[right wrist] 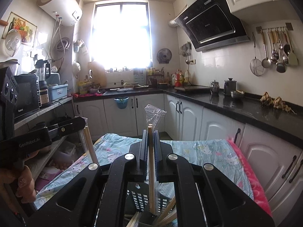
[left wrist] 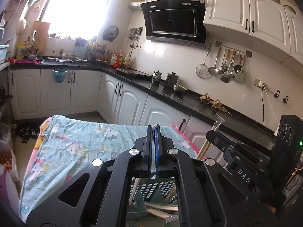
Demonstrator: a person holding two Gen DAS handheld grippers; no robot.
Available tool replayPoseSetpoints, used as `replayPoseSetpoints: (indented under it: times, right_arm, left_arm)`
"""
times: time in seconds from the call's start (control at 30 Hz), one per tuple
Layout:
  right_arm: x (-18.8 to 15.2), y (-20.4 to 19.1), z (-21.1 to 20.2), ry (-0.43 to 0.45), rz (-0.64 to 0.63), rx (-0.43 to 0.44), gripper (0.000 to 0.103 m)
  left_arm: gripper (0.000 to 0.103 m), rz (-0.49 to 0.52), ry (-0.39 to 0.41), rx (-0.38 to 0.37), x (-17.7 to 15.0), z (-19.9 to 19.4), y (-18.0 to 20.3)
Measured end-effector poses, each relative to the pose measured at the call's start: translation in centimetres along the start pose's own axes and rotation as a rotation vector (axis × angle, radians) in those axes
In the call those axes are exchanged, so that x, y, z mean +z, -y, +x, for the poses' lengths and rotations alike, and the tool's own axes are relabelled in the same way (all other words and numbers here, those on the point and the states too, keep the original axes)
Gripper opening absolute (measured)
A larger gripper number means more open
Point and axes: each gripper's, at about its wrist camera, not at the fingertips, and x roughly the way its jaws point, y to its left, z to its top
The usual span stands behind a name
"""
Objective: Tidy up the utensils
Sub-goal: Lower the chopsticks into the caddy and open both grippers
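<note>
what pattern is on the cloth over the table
Cartoon cats on pale blue-green cloth, seen best from the left wrist.

Chopsticks [right wrist: 151,170] in basket [right wrist: 140,194] on cloth [right wrist: 208,151]

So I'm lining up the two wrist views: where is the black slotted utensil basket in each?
Left wrist: black slotted utensil basket at bottom centre, below the jaws.
Right wrist: the basket at bottom centre, wooden chopsticks standing in it.
Shared landmark: black range hood.
</note>
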Motion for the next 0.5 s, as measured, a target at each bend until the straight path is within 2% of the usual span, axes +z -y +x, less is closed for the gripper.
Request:
replayPoseSetpoints:
  times: [0.27,0.3,0.37,0.5]
  right_arm:
    - [-1.6,0.0,1.2,-0.047,0.013,-0.007,0.007]
    - [-1.8,0.1,1.3,-0.06,0.017,-0.009,0.013]
    - [-2.2,0.2,1.3,-0.069,0.023,-0.013,0.024]
    - [-2.5,0.6,0.7,-0.079,0.033,-0.013,0.025]
  left_arm:
    - [0.001,-0.004,-0.016,-0.021,-1.3,0.6,-0.2]
    - [0.001,-0.006,-0.022,-0.02,-1.4,0.7,-0.3]
    - [0.004,-0.009,-0.027,-0.015,-1.6,0.6,-0.4]
    - [0.019,-0.024,-0.038,-0.017,-1.9,0.1,-0.8]
